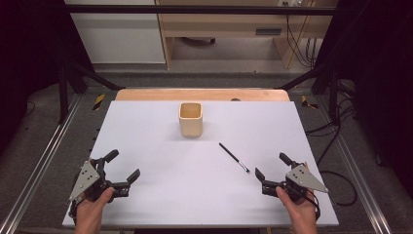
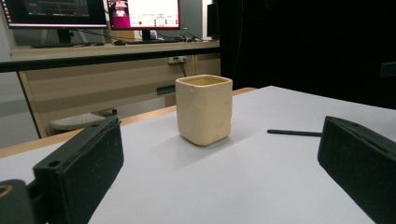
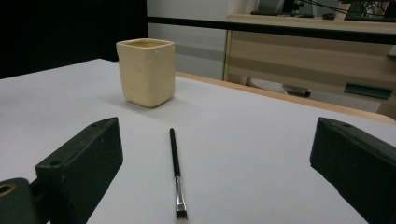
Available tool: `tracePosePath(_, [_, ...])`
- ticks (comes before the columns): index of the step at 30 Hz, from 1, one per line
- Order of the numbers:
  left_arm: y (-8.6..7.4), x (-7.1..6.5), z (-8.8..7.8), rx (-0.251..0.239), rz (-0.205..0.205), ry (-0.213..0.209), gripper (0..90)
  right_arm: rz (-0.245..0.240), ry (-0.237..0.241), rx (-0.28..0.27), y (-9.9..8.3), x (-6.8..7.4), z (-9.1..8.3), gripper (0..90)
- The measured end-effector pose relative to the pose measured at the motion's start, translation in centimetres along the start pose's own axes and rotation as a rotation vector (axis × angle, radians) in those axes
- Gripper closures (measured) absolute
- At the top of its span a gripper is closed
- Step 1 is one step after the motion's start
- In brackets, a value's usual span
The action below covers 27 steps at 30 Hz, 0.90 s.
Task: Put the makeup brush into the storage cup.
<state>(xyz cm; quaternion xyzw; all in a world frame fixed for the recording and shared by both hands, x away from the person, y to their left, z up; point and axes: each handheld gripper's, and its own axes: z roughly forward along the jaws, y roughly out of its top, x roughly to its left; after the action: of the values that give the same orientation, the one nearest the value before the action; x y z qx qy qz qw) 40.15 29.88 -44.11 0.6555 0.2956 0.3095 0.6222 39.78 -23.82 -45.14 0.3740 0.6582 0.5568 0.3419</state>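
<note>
A cream square cup (image 1: 190, 119) stands upright on the white table top (image 1: 156, 146), toward the back middle; it also shows in the left gripper view (image 2: 204, 109) and the right gripper view (image 3: 146, 72). A thin black brush (image 1: 234, 157) lies flat in front and right of the cup, its bristle end nearest my right gripper (image 3: 177, 179). My left gripper (image 1: 123, 165) rests at the front left, open, nothing between its jaws. At the front right my right gripper (image 1: 272, 165) is open too, a short way from the brush tip.
The table's wooden back edge (image 1: 202, 94) shows beyond the white top. Metal frame rails (image 1: 44, 156) run along both sides, with cables (image 1: 336, 141) on the floor at the right. A desk with monitors (image 2: 93, 11) stands behind.
</note>
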Motion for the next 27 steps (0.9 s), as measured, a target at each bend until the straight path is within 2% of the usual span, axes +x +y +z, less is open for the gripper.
tracePosePath(7, [0.0,0.0,-0.2,-0.001,-0.001,0.007,0.1,0.004,-0.004,0.033,-0.1,0.2,-0.2,2.9])
tracePosePath(9, [0.0,0.0,-0.3,0.001,-0.003,0.008,0.0,-0.01,-0.007,0.057,-0.1,0.4,-0.3,2.9])
tracePosePath(13, [0.0,0.0,-0.3,0.001,-0.006,0.008,0.1,-0.039,0.012,0.093,0.0,0.9,-0.3,2.8])
tracePosePath(14, [-0.1,0.0,-0.3,0.0,-0.007,0.007,0.1,-0.055,0.03,0.113,0.2,1.1,-0.1,3.1])
tracePosePath(17, [0.0,0.0,-0.3,0.002,-0.005,0.006,0.1,-0.065,0.042,0.129,0.7,1.2,0.0,3.2])
tracePosePath(20, [-0.1,0.1,-0.4,-0.001,-0.01,0.005,0.1,-0.099,0.068,0.185,1.6,1.3,0.4,4.5])
tracePosePath(21, [-0.1,0.1,-0.4,-0.001,-0.01,0.005,0.1,-0.099,0.068,0.185,1.6,1.3,0.4,4.5])
tracePosePath(23, [-0.1,0.1,-0.4,-0.001,-0.011,0.005,0.2,-0.115,0.075,0.24,2.3,1.4,0.9,5.0])
tracePosePath(26, [-0.1,0.1,-0.4,-0.001,-0.011,0.004,0.2,-0.121,0.085,0.267,2.7,1.5,1.3,5.5])
tracePosePath(27, [-0.1,0.1,-0.4,-0.001,-0.011,0.003,0.2,-0.123,0.095,0.302,3.0,1.3,2.0,6.0])
